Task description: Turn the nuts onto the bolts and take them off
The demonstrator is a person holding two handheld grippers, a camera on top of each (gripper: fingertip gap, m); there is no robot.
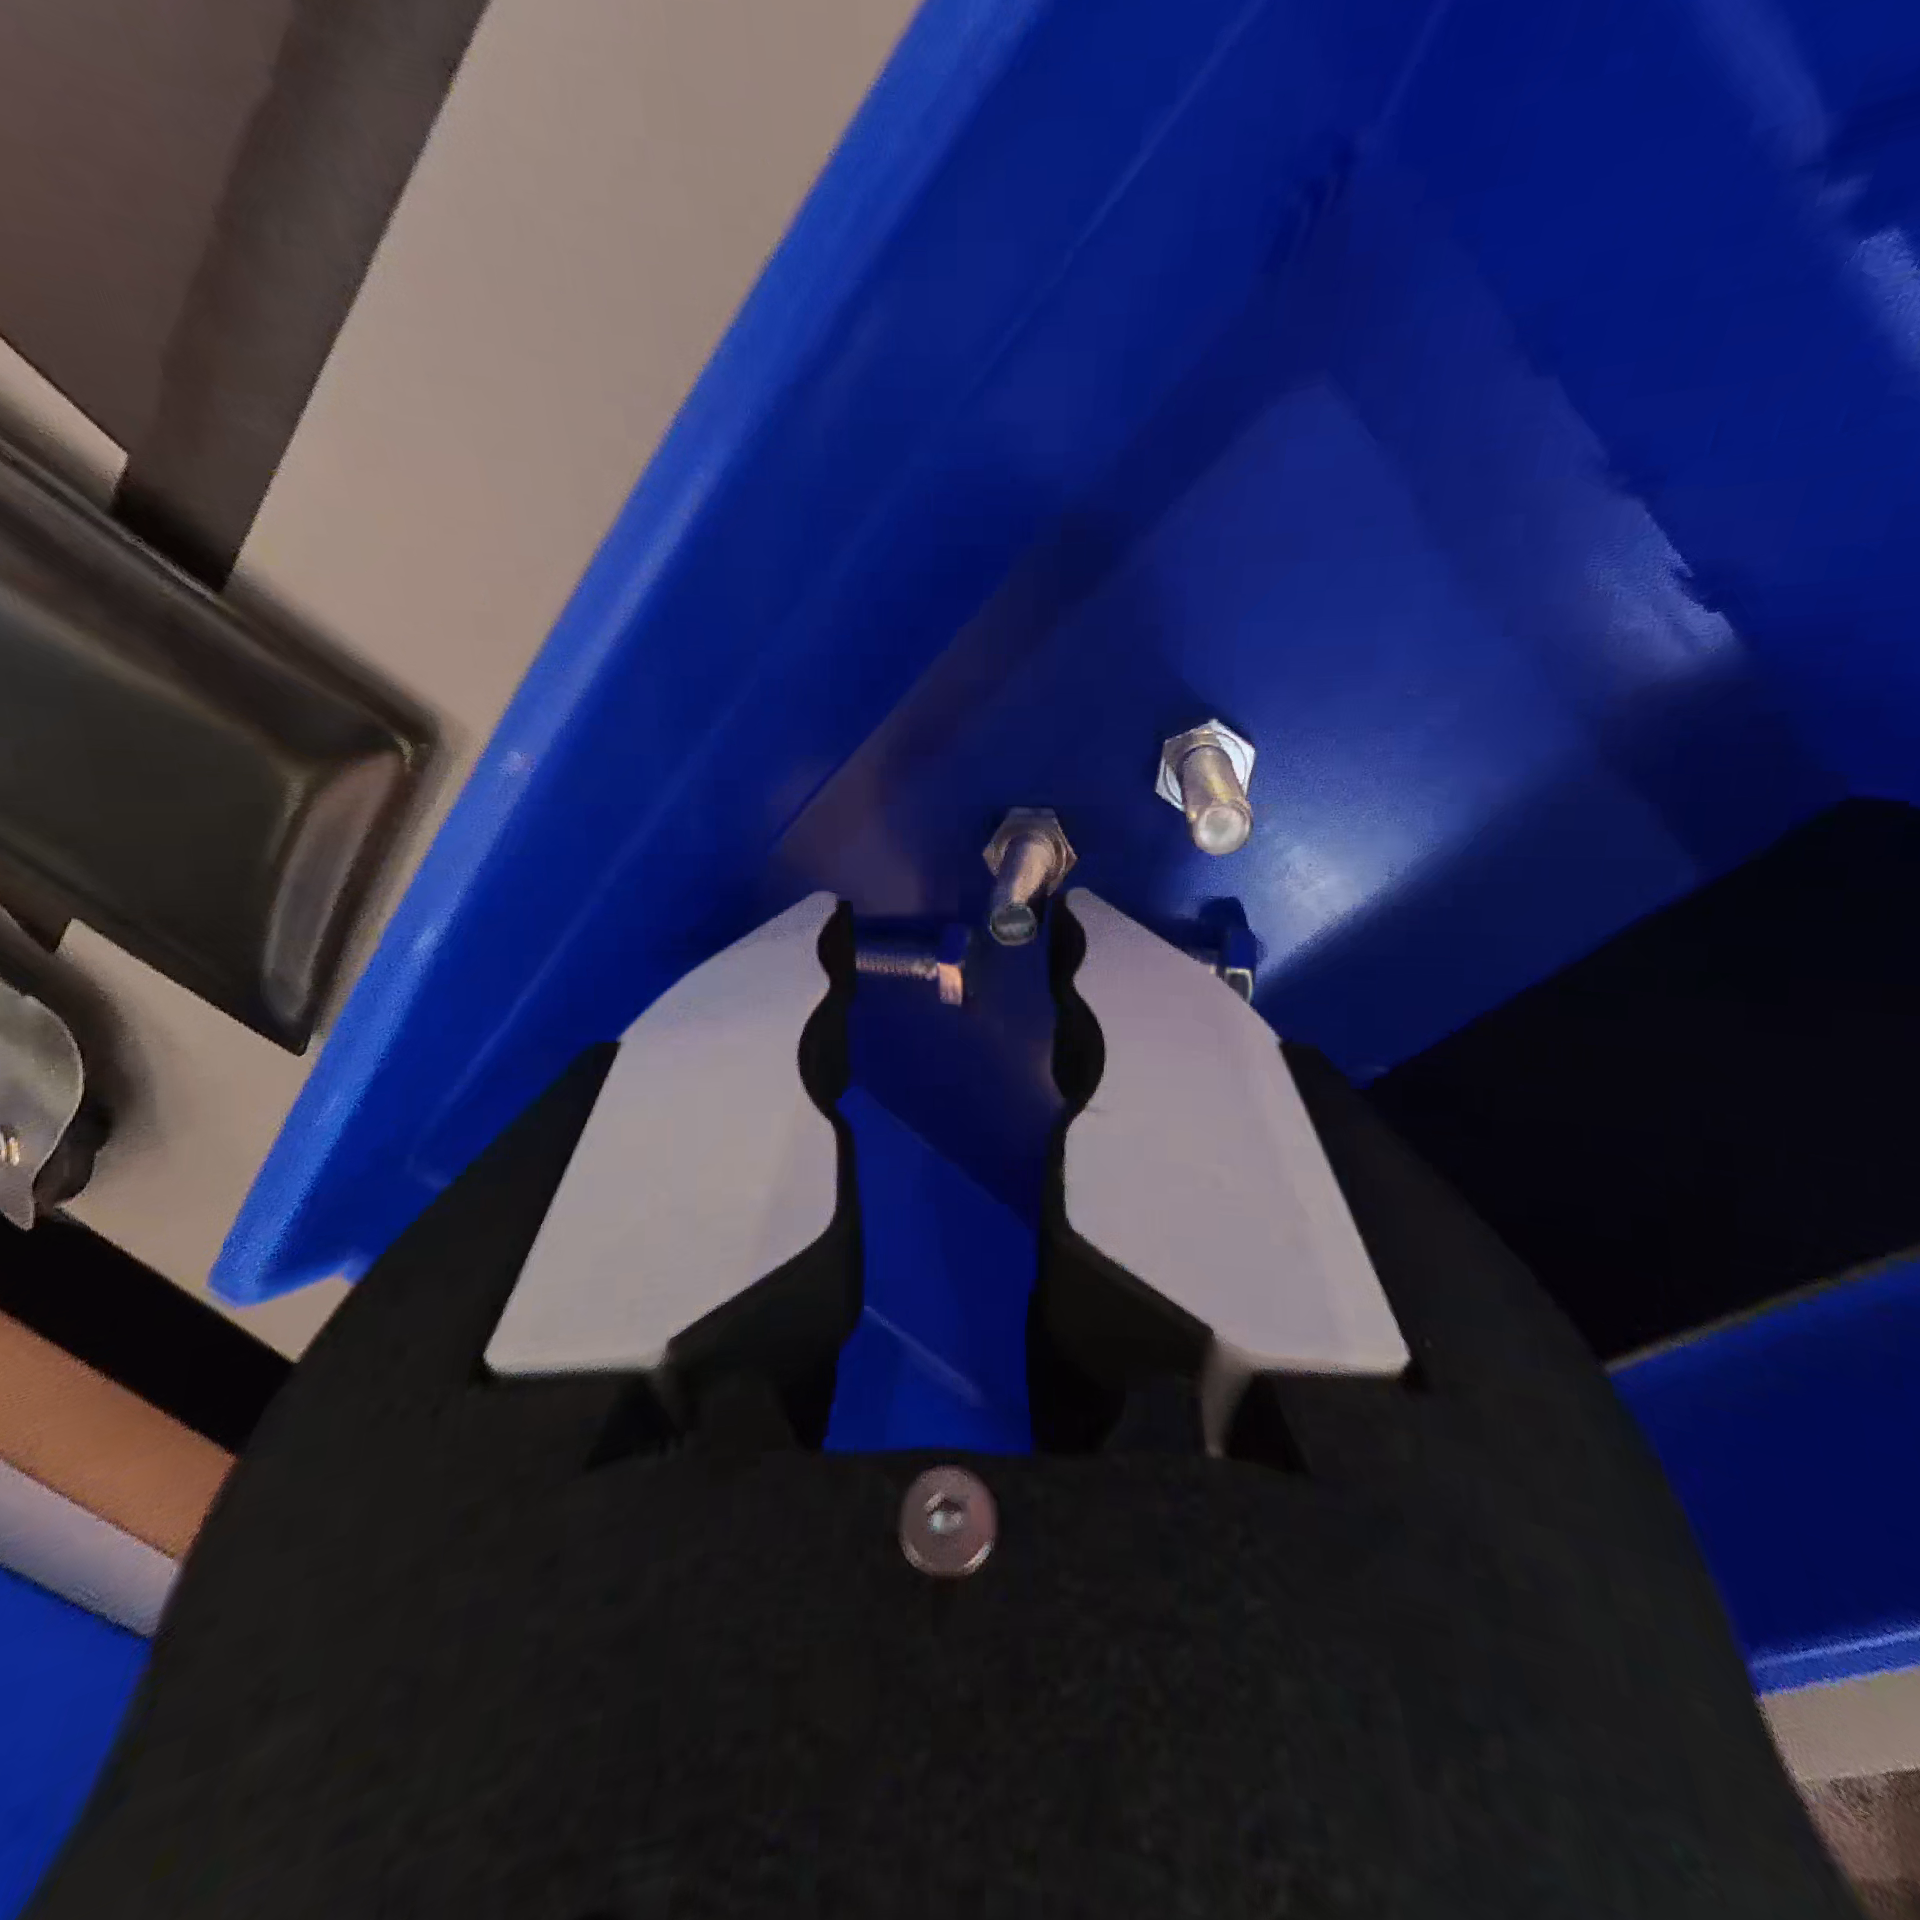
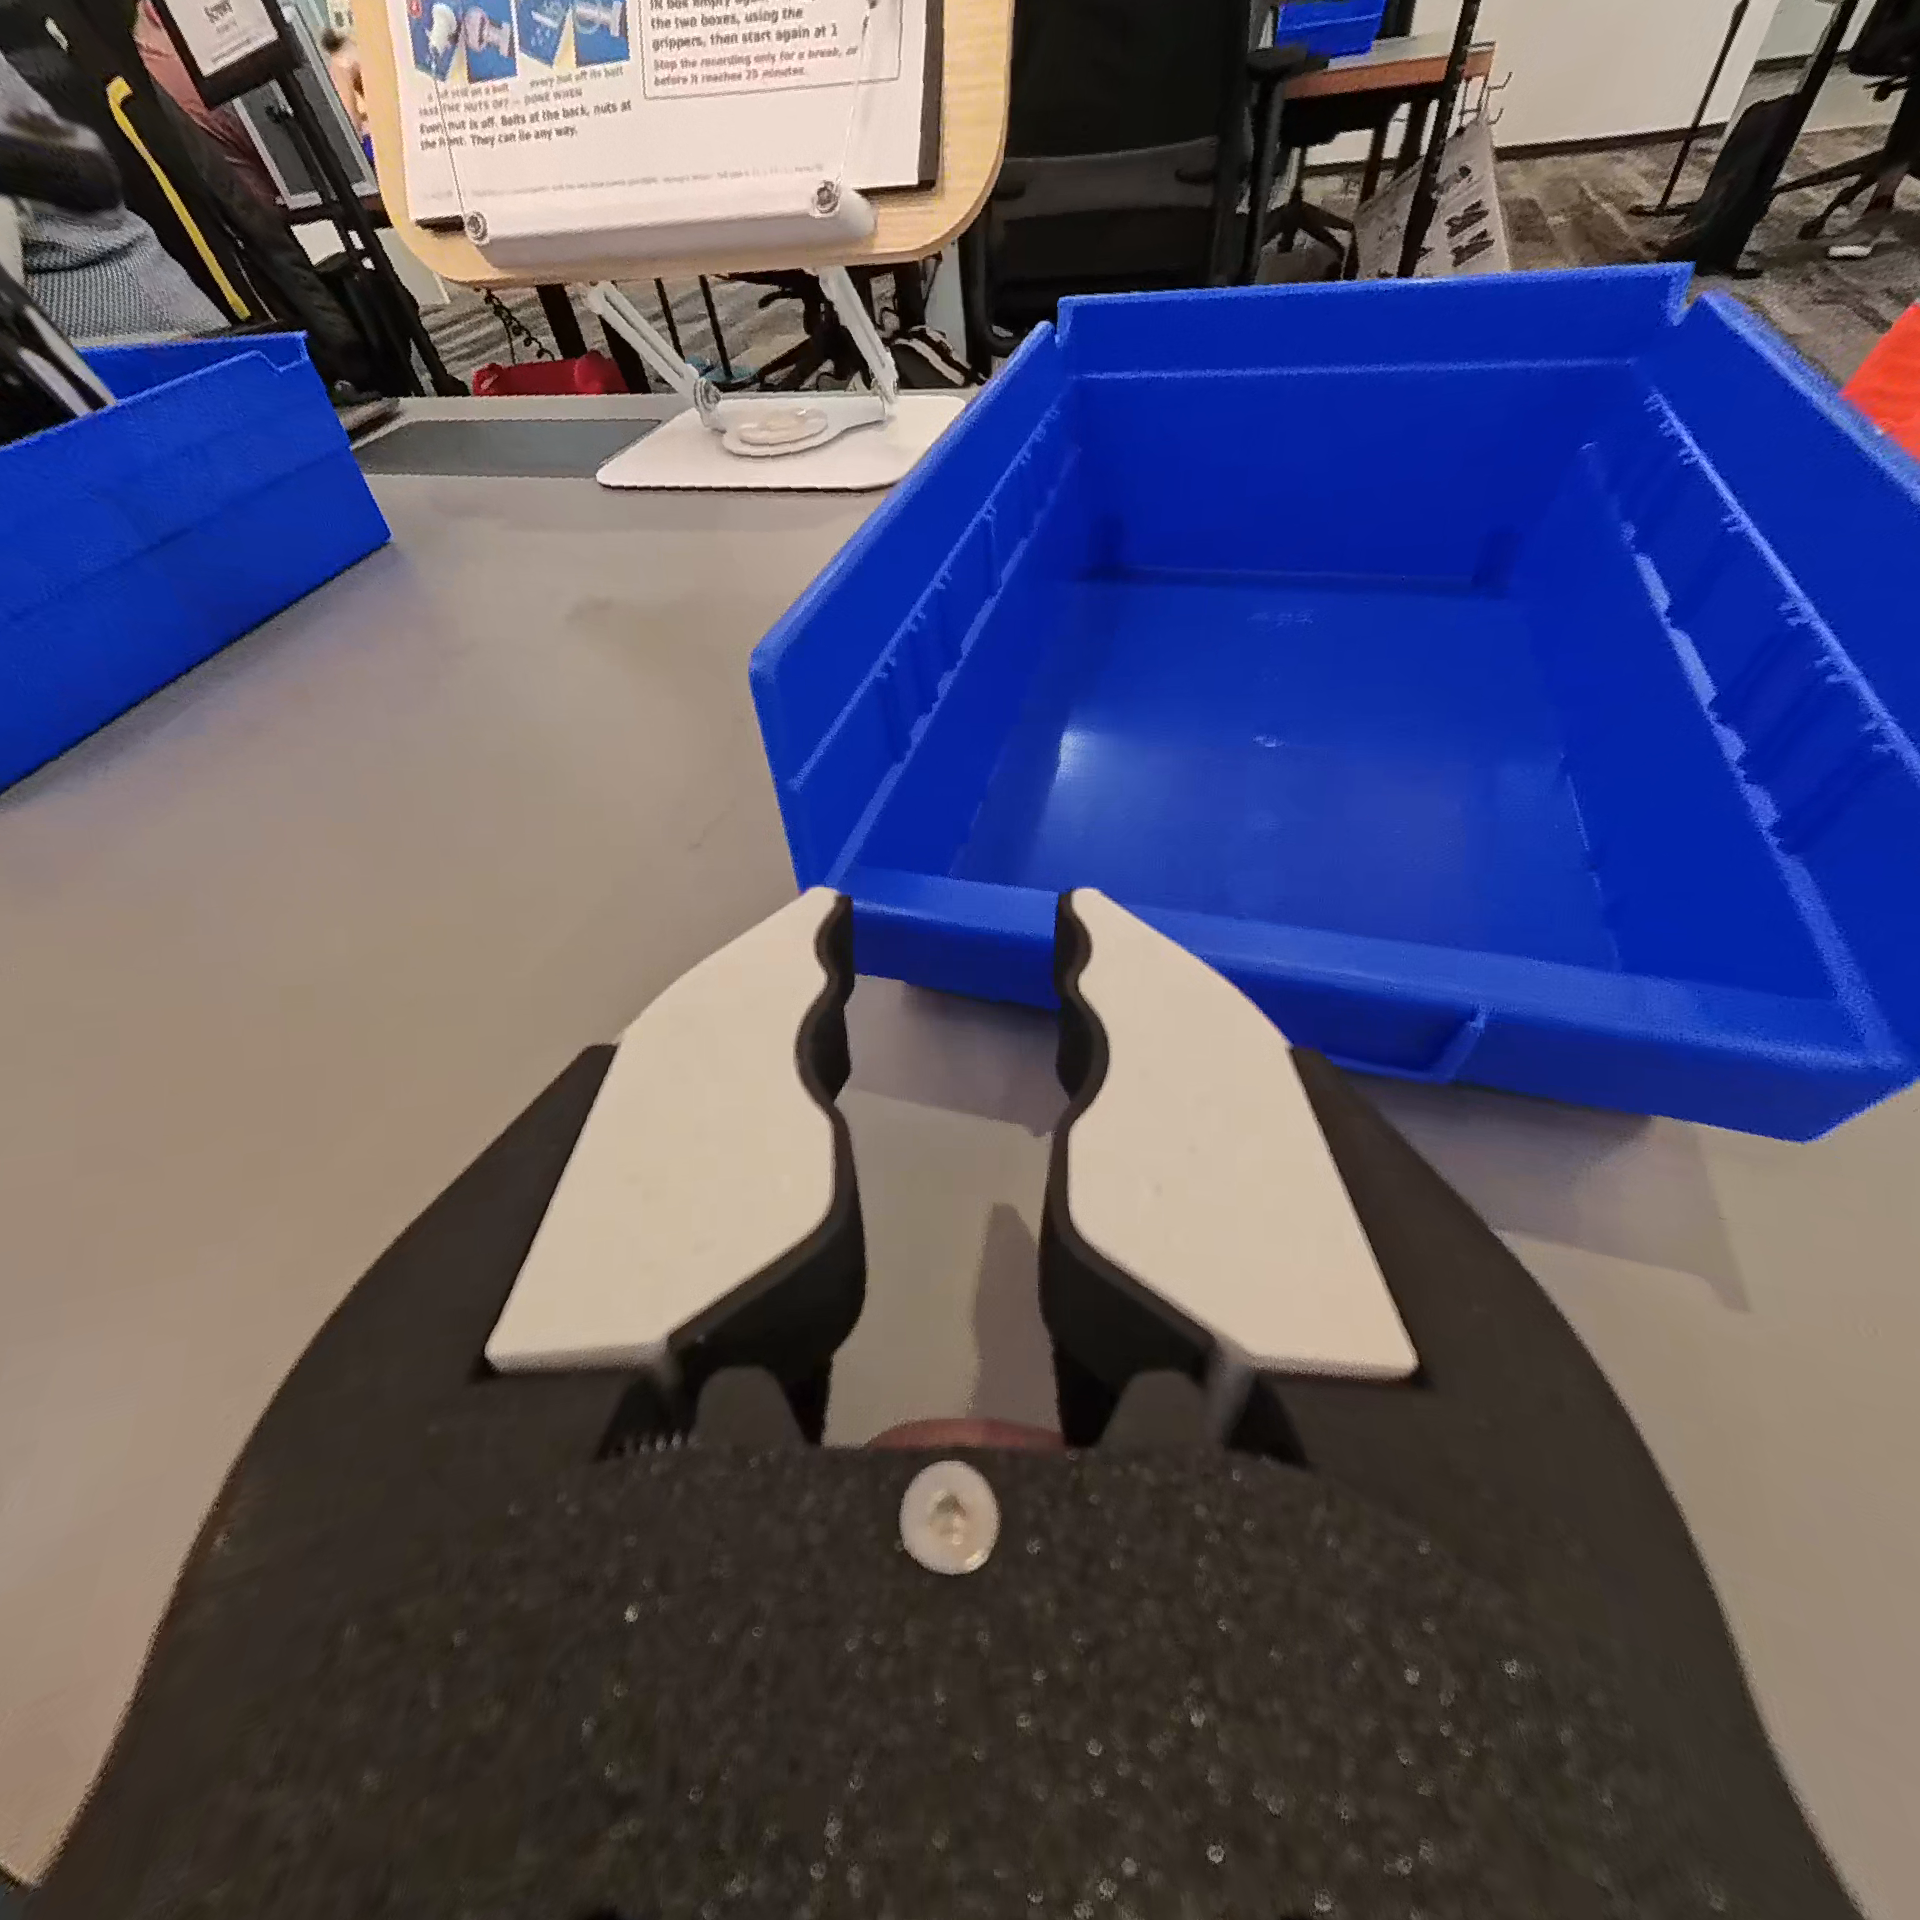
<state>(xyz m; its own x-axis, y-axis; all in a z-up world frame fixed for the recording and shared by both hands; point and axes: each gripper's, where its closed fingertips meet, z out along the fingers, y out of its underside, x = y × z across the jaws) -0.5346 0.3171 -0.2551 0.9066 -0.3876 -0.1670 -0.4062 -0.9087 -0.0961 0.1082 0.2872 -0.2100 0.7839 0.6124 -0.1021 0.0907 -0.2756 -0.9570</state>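
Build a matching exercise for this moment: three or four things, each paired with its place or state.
Things:
1. left claw
2. right claw
3. bolts
4. blue bin

Places or states:
A. empty, on the grey table
B. open, above the table, before the empty bin
C. open, inside a bin, near the bolts
D. lying on a bin floor

Pairs: 1-C, 2-B, 3-D, 4-A

Inside the left bin (image 1: pixel 727 582), bolts with nuts (image 1: pixel 1023 868) stand just ahead of the left gripper (image 1: pixel 951 925), another (image 1: pixel 1205 779) beside them, leaving little room; a loose bolt (image 1: pixel 909 961), I think, lies between the fingertips; the right bin (image 2: pixel 1351 956) stands open above, its front wall before the right gripper (image 2: pixel 954 925); grey tabletop (image 2: pixel 416 831) between bins is free.
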